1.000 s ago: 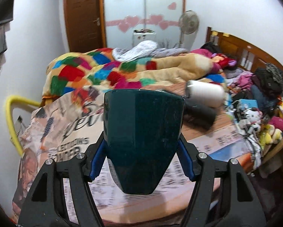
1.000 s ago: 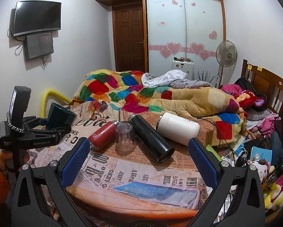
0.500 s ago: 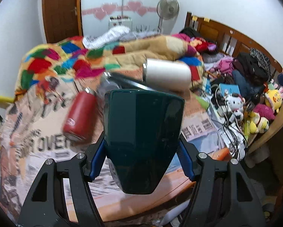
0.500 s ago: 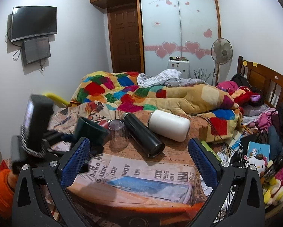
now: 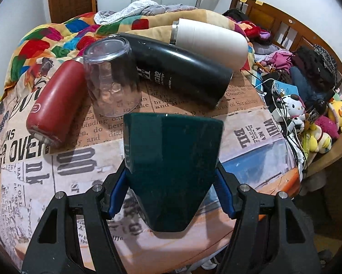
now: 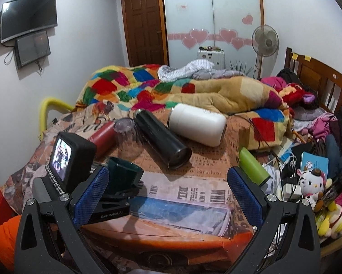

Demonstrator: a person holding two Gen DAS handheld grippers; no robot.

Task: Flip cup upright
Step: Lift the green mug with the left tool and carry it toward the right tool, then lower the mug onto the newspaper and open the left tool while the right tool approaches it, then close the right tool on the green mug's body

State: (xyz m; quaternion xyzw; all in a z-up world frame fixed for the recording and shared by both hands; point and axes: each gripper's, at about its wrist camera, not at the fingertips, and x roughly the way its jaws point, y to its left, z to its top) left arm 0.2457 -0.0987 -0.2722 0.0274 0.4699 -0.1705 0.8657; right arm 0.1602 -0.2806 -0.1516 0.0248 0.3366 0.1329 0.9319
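The left gripper (image 5: 172,189) clamps a dark green cup (image 5: 171,166) between its blue pads, holding it over the newspaper-covered bench (image 5: 79,166); the cup's wide end points away from the camera. Just beyond it a clear plastic cup (image 5: 111,77) stands upside down between a lying red bottle (image 5: 56,100) and a lying black flask (image 5: 180,68), with a white flask (image 5: 209,41) behind. The right gripper (image 6: 167,191) is spread wide, holding nothing.
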